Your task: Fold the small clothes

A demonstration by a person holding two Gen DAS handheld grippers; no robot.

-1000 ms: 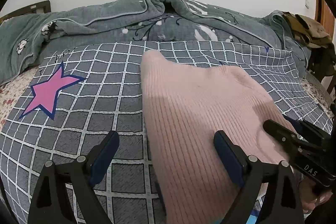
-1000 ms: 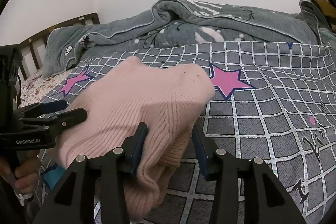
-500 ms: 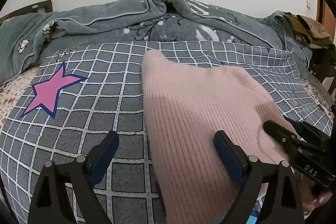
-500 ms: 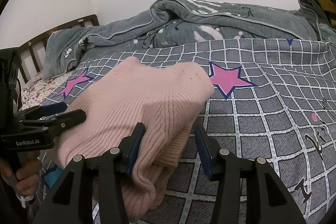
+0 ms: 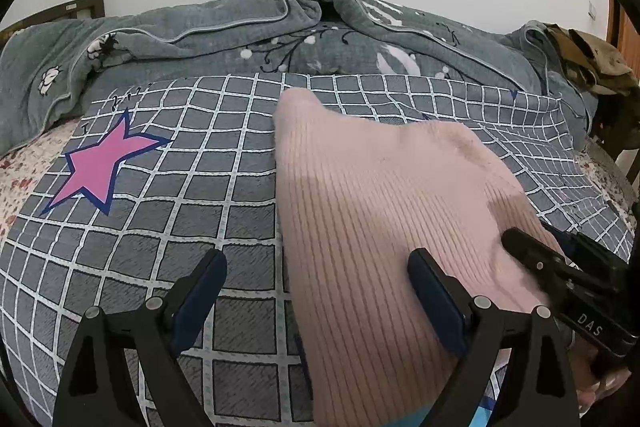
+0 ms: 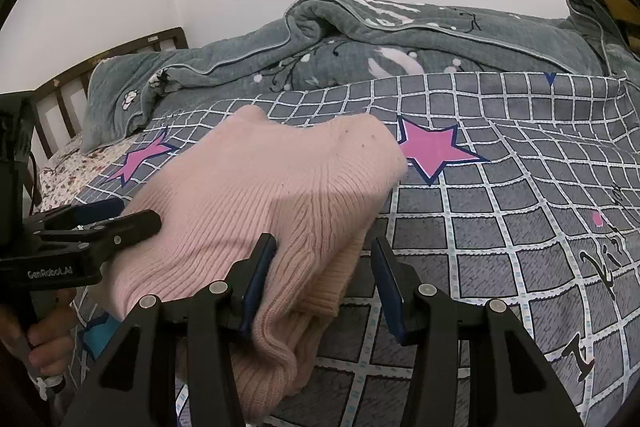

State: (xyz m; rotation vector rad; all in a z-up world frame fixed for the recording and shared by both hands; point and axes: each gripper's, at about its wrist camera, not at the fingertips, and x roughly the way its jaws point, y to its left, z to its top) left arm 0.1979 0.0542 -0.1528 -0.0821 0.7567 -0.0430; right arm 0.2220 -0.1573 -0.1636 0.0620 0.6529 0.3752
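Right jaws: right gripper (image 6: 324,281) parted, straddling the ribbed near-right hem, pads not pinching.
Left jaws: left gripper (image 5: 316,291) spread wide, one finger over the knit, nothing held.
Garment: pink sweater (image 5: 384,211), folded, at the bed's (image 5: 168,227) near edge.
Long axis: running away toward the grey quilt (image 5: 240,39).
Nearer hand: right, I judge.

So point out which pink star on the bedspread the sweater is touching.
In the right wrist view, the right-hand pink star: the pink sweater reaches its left point. The left-hand star lies clear of the sweater, out toward the bed rail.
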